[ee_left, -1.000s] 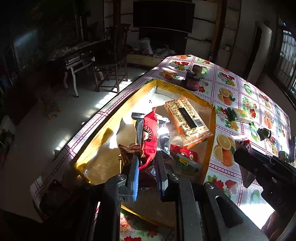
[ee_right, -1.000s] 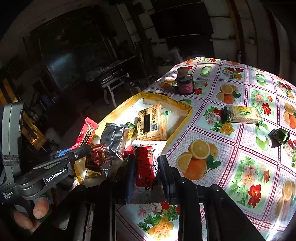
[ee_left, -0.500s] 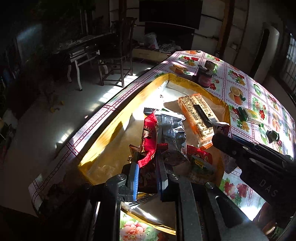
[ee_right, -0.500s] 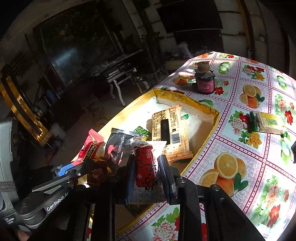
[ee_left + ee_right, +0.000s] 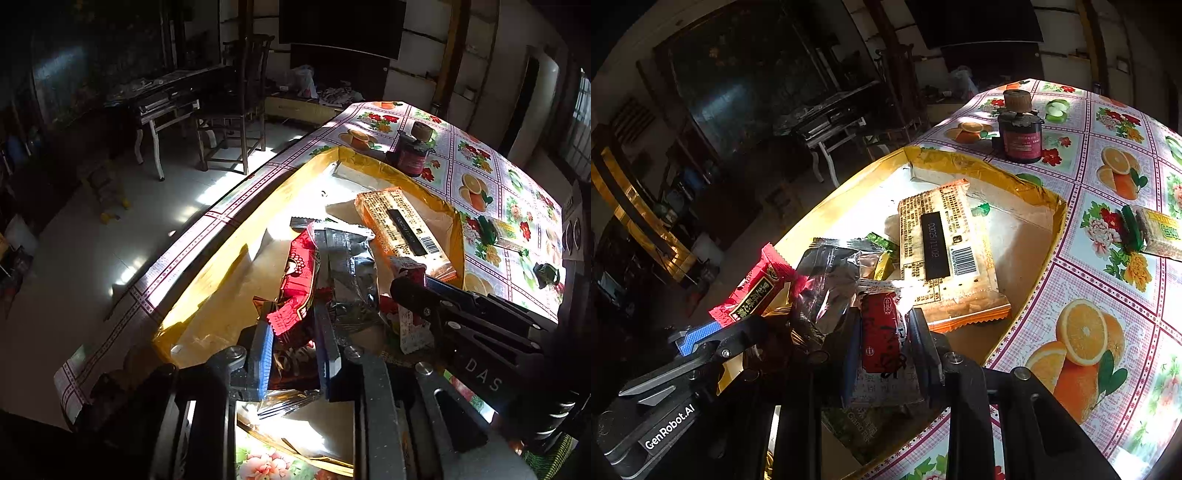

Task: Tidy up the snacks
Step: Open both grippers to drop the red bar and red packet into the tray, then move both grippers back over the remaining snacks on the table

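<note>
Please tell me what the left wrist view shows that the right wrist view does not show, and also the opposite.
Only the left wrist view: a wooden chair on the sunlit white floor, and a small dark green wrapped sweet on the tablecloth.

Only the right wrist view: the yellow label on the red crimped snack packet, and the "GenRobot.AI" mark on the left claw.

Both: the gold-rimmed tray, the orange flat biscuit pack with barcode, and the dark jar with cork lid.
</note>
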Available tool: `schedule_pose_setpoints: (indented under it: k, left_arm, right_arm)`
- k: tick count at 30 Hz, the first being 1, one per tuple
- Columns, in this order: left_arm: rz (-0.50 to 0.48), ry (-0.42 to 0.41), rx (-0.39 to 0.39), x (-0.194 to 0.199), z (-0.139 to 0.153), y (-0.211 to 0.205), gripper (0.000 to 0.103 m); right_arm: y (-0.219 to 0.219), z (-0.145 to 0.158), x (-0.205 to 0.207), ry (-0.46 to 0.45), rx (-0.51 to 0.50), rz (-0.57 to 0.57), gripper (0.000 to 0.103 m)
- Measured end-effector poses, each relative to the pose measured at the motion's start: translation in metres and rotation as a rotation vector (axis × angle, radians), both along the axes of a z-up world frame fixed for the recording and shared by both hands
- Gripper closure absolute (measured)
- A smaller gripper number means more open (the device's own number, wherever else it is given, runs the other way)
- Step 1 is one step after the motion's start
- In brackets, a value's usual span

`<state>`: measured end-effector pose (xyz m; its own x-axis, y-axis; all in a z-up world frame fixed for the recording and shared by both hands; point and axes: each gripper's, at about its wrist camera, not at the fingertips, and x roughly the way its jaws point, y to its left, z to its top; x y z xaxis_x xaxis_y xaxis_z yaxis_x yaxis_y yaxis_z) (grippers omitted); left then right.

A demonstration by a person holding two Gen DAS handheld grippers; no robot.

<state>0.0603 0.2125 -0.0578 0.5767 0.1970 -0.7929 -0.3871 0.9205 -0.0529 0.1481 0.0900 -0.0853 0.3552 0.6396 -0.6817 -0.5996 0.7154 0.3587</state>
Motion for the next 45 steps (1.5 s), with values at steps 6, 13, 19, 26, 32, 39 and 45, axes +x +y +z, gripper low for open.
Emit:
schedule_pose_setpoints:
  k: [6, 13, 19, 26, 32, 39, 45]
  left_arm:
    - [0.007, -0.042, 0.023, -0.008, 0.011, -0.004, 0.054]
    - [0.004, -0.08, 0.058, -0.016, 0.026, -0.012, 0.045]
    - [-0.004, -0.097, 0.068, -0.021, 0.035, -0.021, 0.041]
    - [-0.026, -0.111, 0.082, -0.028, 0.044, -0.035, 0.04]
    - [-0.05, -0.112, 0.089, -0.028, 0.049, -0.048, 0.036]
    - [-0.101, -0.099, 0.084, -0.023, 0.048, -0.071, 0.032]
    - [-0.168, -0.076, 0.074, -0.011, 0.044, -0.099, 0.031]
  right_arm:
    - [-0.011, 0.007, -0.003, -0.008, 0.021, -0.023, 0.051]
    - [-0.044, 0.019, -0.011, -0.036, 0.049, -0.088, 0.04]
    - [-0.078, 0.023, -0.016, -0.04, 0.064, -0.151, 0.034]
    - [-0.111, 0.023, -0.022, -0.039, 0.077, -0.206, 0.033]
    - [-0.145, 0.02, -0.03, -0.04, 0.077, -0.259, 0.031]
    - [-0.194, 0.012, -0.036, -0.026, 0.072, -0.348, 0.029]
    - [-0.236, 0.007, -0.045, -0.02, 0.064, -0.423, 0.029]
